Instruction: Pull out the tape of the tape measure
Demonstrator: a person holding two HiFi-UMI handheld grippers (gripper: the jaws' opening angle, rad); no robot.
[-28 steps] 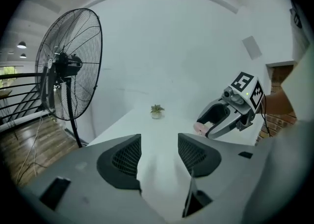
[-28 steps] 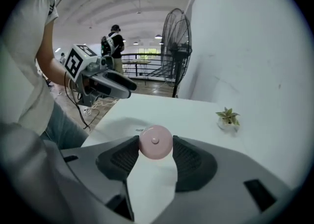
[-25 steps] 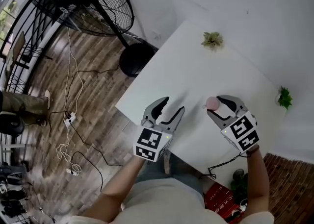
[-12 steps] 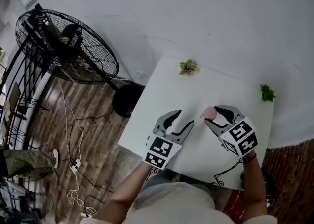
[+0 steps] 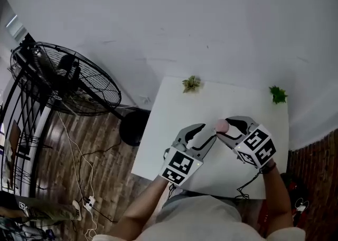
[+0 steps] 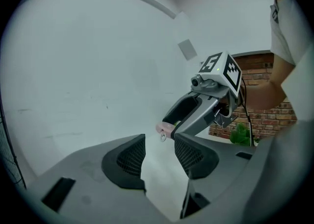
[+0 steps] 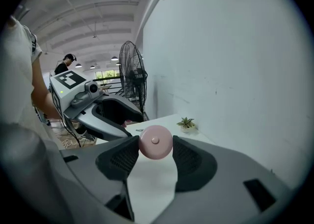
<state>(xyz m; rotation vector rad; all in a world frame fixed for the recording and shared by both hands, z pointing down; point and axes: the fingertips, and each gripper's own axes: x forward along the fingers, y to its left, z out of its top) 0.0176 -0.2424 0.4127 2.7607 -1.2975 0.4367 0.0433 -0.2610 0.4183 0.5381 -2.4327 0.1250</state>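
— Head view: what did you log?

— A white table (image 5: 174, 124) against a white wall (image 5: 185, 23). A small plant (image 5: 191, 83) stood at its far edge and a second plant (image 5: 278, 94) at the far right corner. A standing fan (image 5: 68, 79) stood on the wood floor (image 5: 100, 145) to the left, with loose cables (image 5: 87, 182) nearby. My right gripper (image 5: 223, 128) held the pink tape measure (image 5: 219, 124) above the table. My left gripper (image 5: 209, 131) had its tips just beside the tape measure.

— Left gripper view?

— My jaws stood apart and had just been closing, with nothing pressed between the pads. The tape measure's small ring (image 6: 162, 137) hung just past my tips, below the pink case in the other tool. Behind were the white wall and a brick wall (image 6: 265, 115) at right.

— Right gripper view?

— Both pads were clamped on the round pink case, one on each side, its centre button facing the camera. The left tool reached in from the left. Beyond were the table top, the fan, a ceiling (image 7: 98, 17) with strip lights, and a person (image 7: 65, 63) standing far back.
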